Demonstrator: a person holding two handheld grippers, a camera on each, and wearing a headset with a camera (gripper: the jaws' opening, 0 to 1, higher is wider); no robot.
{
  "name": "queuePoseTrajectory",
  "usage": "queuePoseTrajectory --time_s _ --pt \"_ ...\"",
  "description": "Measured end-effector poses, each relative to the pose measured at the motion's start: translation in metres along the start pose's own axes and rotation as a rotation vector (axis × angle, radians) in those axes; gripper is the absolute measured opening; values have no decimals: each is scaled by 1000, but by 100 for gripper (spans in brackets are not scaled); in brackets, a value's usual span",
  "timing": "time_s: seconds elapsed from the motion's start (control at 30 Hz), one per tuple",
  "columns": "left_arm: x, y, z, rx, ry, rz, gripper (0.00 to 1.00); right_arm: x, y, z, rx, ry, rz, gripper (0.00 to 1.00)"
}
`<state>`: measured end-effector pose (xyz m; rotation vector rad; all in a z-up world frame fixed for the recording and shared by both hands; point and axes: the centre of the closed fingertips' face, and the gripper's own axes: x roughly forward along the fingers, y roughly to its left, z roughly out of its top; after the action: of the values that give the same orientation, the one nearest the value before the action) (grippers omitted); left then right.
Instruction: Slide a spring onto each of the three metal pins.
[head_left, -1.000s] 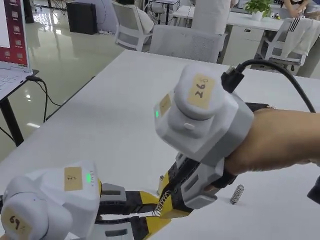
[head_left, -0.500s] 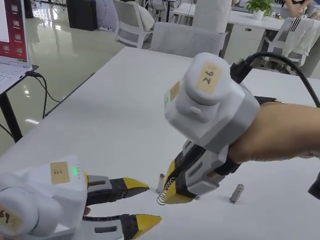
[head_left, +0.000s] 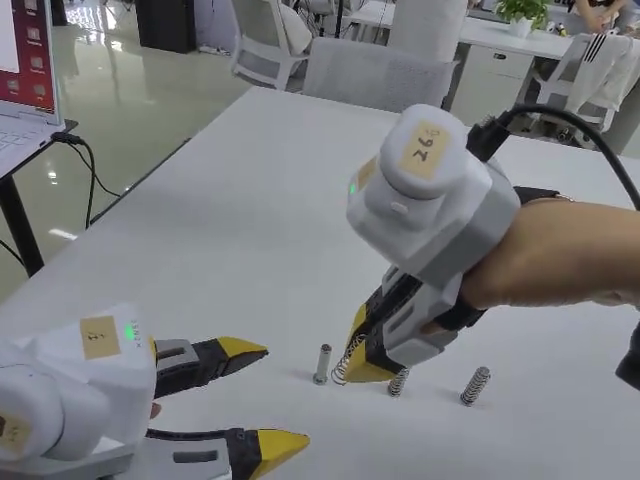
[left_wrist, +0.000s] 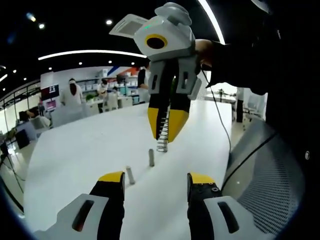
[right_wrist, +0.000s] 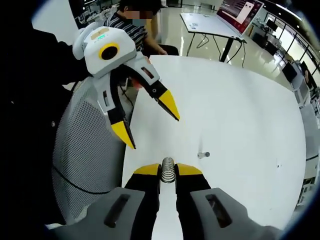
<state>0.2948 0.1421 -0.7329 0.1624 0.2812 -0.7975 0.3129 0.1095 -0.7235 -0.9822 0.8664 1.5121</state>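
Yellow-tipped fingers (right_wrist: 147, 172) pinch a coiled wire spring (right_wrist: 168, 166) near a cylindrical pin (head_left: 322, 363).

White worktable (head_left: 230, 200), glossy pale floor (head_left: 130, 90), grey office chairs (head_left: 375, 75), open laptop (head_left: 25, 60) at left, potted plant (head_left: 518, 10)

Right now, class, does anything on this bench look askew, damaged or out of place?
Nothing stands out. The right gripper holds a spring intact near an upright bare pin; the left gripper hangs open.
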Motion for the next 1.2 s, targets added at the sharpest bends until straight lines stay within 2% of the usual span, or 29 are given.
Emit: queuePoseTrajectory --time_s 0.17,0.5,1.2 --pt "2 -3 0 -6 -3 -7 46 2 -11 -4 23 8 -18 8" --pt "6 -6 1 -15 -8 -20 47 5 -23 -9 57 6 -38 8" --pt "12 -11 0 -28 -9 -29 47 12 -37 -7 65 1 -44 8"
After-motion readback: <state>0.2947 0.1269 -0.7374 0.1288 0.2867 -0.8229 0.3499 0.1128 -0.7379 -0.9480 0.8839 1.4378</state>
